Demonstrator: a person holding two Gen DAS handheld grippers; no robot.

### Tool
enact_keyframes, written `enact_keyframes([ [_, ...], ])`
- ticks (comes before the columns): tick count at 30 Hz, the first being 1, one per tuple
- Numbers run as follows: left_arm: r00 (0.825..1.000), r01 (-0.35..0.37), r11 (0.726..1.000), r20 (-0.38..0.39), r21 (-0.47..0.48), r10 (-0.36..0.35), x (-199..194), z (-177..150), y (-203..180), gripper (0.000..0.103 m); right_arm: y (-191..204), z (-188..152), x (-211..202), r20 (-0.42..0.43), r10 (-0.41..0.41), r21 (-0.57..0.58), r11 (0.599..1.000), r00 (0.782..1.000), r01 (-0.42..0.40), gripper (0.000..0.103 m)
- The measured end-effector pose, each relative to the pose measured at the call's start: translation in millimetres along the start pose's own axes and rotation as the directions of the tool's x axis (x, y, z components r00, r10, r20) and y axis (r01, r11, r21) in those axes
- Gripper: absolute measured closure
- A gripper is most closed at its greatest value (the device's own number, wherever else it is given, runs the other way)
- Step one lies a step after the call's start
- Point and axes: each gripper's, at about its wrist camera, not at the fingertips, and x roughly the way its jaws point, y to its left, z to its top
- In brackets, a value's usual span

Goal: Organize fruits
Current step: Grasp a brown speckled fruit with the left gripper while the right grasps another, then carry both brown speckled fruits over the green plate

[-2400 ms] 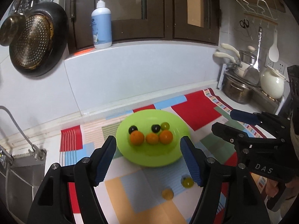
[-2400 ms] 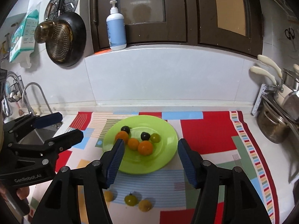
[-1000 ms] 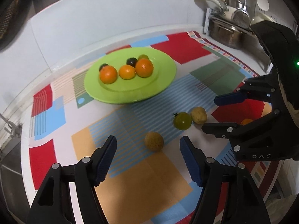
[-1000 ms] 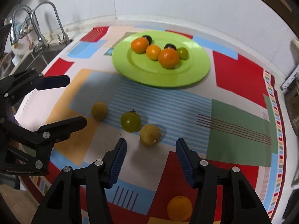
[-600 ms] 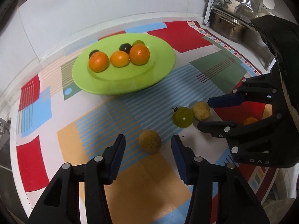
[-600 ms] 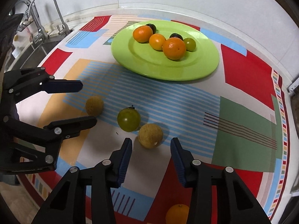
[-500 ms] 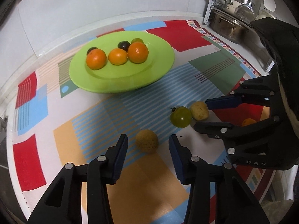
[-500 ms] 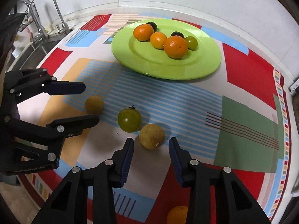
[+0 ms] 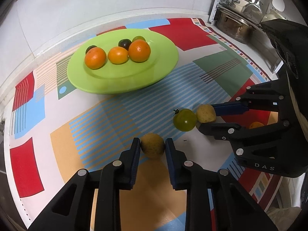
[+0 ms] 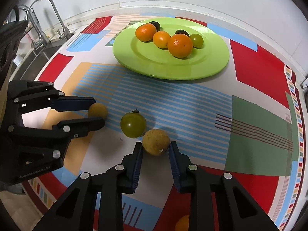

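A green plate (image 9: 115, 80) on the patterned mat holds three orange fruits (image 9: 139, 50), two dark ones and a green one. My left gripper (image 9: 152, 146) is shut on a tan round fruit (image 9: 152, 147) that rests on the mat. My right gripper (image 10: 156, 150) is shut on a second tan round fruit (image 10: 156, 142), also on the mat. A green tomato (image 10: 133, 124) lies between them, touching the right one. The plate (image 10: 192, 69) also shows in the right wrist view. An orange fruit (image 10: 182, 223) lies at the mat's near edge.
A sink with a tap (image 10: 38, 28) is at the left of the counter. Steel pots (image 9: 233, 27) and utensils stand at the far right. A white tiled wall (image 9: 77, 9) runs behind the plate.
Both grippers have dropped towards the mat, moved forward and closed, each around its own tan fruit. Earlier the jaws were wide open above the fruits.
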Motion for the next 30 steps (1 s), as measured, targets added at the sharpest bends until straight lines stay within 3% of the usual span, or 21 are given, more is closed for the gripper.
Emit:
enact_keyframes([
  [18,0.996,-0.036,0.999,0.080,0.008,0.035,-25,2,-10,0.076,-1,-6,-21,0.067,-0.005,0.026,1.000,0.998,0.003,0.074],
  [30,0.986,-0.056,0.998,0.156,0.004,0.055,-50,16,-10,0.076,-2,5,-52,0.163,-0.008,0.037,0.999,0.987,0.002,0.074],
])
